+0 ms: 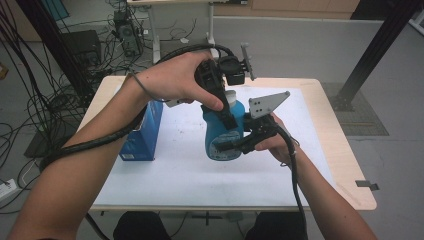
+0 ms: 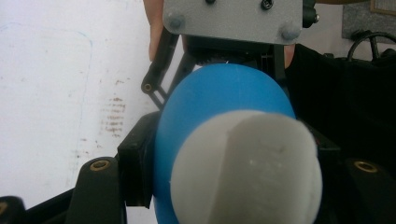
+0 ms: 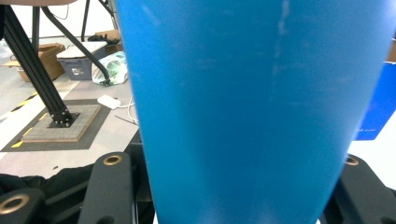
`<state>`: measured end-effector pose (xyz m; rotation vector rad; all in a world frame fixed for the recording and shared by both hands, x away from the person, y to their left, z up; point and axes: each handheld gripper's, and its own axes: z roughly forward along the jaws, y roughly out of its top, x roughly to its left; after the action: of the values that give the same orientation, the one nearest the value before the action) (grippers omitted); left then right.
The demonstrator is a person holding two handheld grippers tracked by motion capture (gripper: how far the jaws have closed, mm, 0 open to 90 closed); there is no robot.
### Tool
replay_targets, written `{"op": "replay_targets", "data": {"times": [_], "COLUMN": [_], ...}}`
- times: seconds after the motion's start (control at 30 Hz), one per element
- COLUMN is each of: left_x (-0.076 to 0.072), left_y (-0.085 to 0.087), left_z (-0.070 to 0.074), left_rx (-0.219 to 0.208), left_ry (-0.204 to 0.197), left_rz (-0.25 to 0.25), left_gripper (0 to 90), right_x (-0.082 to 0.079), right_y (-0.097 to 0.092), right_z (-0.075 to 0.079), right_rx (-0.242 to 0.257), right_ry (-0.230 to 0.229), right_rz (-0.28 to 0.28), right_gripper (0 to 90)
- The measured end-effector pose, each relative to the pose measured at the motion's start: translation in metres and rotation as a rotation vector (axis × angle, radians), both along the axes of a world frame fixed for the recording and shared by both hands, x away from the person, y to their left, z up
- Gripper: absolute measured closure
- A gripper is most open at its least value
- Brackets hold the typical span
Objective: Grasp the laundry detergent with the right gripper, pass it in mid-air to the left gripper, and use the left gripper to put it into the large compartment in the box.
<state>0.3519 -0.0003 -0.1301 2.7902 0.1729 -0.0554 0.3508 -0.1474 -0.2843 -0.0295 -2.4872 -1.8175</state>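
**A:** Bottle (image 1: 223, 134) first: what do you see?

**B:** I see a blue plastic bottle with a white cap (image 2: 247, 168), lifted above the white surface (image 1: 180, 170), near its middle. A blue box (image 1: 145, 132) stands just to its left.

**A:** And your claws?

**B:** My left claw (image 1: 226, 116) comes down from above, the hand arched over it, and it is clamped on the bottle's upper part just under the cap. My right claw (image 1: 235, 145) reaches in level from the right and is clamped on the bottle's lower body.
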Motion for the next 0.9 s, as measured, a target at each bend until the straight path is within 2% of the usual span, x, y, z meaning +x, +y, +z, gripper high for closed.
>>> {"op": "replay_targets", "data": {"times": [0.9], "left_x": [-0.0024], "left_y": [-0.0018], "left_z": [0.0], "left_rx": [0.011], "left_ry": [-0.004], "left_rz": [0.0], "left_gripper": [36.6], "right_x": [-0.0019], "right_y": [0.0002], "right_z": [-0.0008], "right_rx": [0.004], "right_ry": [-0.005], "right_rz": [-0.003], "right_gripper": [42.6]}}
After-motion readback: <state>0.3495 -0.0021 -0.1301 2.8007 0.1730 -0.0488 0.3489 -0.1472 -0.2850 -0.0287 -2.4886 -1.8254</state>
